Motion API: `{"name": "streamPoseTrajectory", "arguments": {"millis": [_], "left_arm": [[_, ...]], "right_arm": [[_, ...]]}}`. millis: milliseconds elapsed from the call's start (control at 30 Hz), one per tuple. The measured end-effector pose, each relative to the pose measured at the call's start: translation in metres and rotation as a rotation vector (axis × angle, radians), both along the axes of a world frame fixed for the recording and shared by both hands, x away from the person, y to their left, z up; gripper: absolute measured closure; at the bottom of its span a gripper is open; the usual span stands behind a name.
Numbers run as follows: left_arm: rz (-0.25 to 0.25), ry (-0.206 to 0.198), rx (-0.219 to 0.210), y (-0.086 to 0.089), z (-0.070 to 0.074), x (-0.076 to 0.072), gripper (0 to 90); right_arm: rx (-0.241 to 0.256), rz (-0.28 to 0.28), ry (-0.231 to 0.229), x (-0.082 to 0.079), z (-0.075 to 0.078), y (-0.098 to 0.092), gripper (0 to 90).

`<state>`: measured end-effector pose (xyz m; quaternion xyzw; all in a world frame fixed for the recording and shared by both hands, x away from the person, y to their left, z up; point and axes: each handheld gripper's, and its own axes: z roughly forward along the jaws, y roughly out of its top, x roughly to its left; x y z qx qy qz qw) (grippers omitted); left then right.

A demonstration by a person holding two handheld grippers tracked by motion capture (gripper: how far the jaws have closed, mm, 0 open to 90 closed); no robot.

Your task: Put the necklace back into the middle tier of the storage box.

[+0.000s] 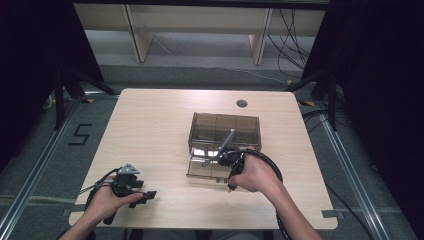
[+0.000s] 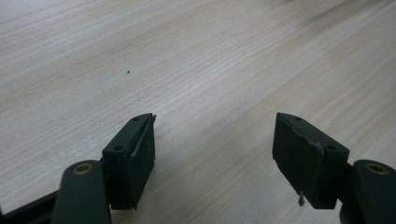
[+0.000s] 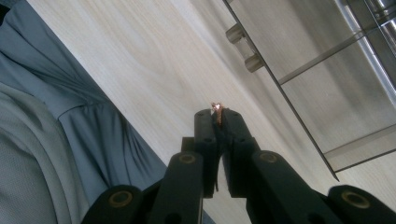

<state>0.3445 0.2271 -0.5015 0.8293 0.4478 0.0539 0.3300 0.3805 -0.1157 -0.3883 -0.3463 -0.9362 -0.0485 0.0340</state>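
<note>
1. While the smoky-brown translucent plastic organiser box (image 1: 225, 125) is standing near the middle of the pale wooden table (image 1: 150, 130), the right hand-held gripper (image 1: 226, 160) is working at its near front edge, just above the low drawer (image 1: 210, 170) that is sticking out toward the person.
2. In the right gripper view, the right hand-held gripper (image 3: 218, 114) is clenching its jaws almost together on a thin sliver with a coppery glint at its tip (image 3: 215, 107) (too small to tell what it is). The box wall (image 3: 327, 93) and two round drawer knobs (image 3: 243, 44) are lying just beside it.
3. A slim grey metal rod (image 1: 225, 145) is leaning out of the box, slanting down toward the right hand-held gripper; whether the two are touching cannot be told.
4. The left hand-held gripper (image 1: 145, 196) is idling well apart from the box at the table's near left. In its own view its jaws (image 2: 215, 140) are gaping wide over bare wood (image 2: 187, 56) and grasping nothing.
5. Judging by this, the work is sitting mid-way: the drawer is already out and one small piece is being gripped, but its placing is not yet done, and the drawer is waiting to be closed.
</note>
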Motion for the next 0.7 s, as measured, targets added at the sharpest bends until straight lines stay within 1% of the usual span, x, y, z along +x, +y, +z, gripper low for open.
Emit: {"name": "streamPoseTrajectory", "arguments": {"millis": [33,67,100,167,233,267,300,333,367,400,433,467,500,533,567,600,633,700], "left_arm": [[0.006,-0.003,0.007,0.0,0.0,0.0,29.6],[0.006,-0.004,0.009,0.0,0.001,-0.001,29.6],[0.008,-0.004,0.006,0.0,0.0,-0.001,29.6],[0.008,-0.004,0.006,0.0,0.0,-0.001,29.6],[0.008,-0.003,0.012,0.001,0.001,-0.001,29.6],[0.008,-0.002,0.016,0.001,0.001,-0.001,29.6],[0.021,-0.011,-0.001,0.0,0.0,-0.002,29.6],[0.015,-0.01,-0.012,0.001,-0.001,-0.001,29.6],[0.01,-0.005,-0.008,0.001,0.0,-0.001,29.6],[0.014,-0.005,-0.008,0.001,0.0,-0.002,29.6],[0.005,-0.004,-0.001,0.002,0.0,-0.001,29.6],[0.005,-0.004,-0.001,0.002,0.0,-0.001,29.6],[0.01,-0.004,-0.003,0.002,0.0,-0.002,29.6],[0.011,-0.003,-0.003,0.002,0.0,-0.002,29.6],[0.011,-0.003,-0.003,0.002,0.0,-0.002,29.6],[0.01,-0.002,-0.002,0.003,0.0,-0.002,29.6],[0.014,-0.006,-0.003,0.003,0.0,-0.002,29.6],[0.012,-0.004,0.0,0.003,0.0,-0.002,29.6]], "right_arm": [[0.006,0.0,-0.001,0.001,0.0,-0.001,86.1],[-0.002,0.001,-0.012,0.001,0.001,-0.002,86.1],[0.005,-0.017,-0.003,0.001,0.001,-0.002,86.1],[0.007,-0.021,-0.002,0.001,0.002,-0.003,86.1],[0.006,-0.046,0.004,0.001,0.003,-0.004,86.1],[0.004,-0.046,0.002,0.001,0.003,-0.005,86.1],[0.014,-0.019,0.002,0.003,0.003,-0.007,86.1],[0.021,-0.016,0.002,0.004,0.003,-0.007,86.1],[0.024,-0.017,0.0,0.004,0.003,-0.008,86.1],[0.006,-0.053,0.0,0.003,0.005,-0.008,86.1],[0.002,-0.039,-0.008,0.004,0.005,-0.01,86.1],[0.022,-0.043,-0.007,0.004,0.005,-0.01,86.1],[0.016,-0.052,-0.002,0.004,0.007,-0.01,86.1],[0.006,-0.036,-0.016,0.005,0.007,-0.013,86.1],[0.007,-0.052,-0.008,0.004,0.009,-0.012,86.1],[0.02,-0.06,-0.004,0.004,0.009,-0.013,86.1],[0.03,-0.047,-0.008,0.005,0.008,-0.015,86.1],[0.029,-0.061,-0.004,0.005,0.008,-0.015,86.1]]}}
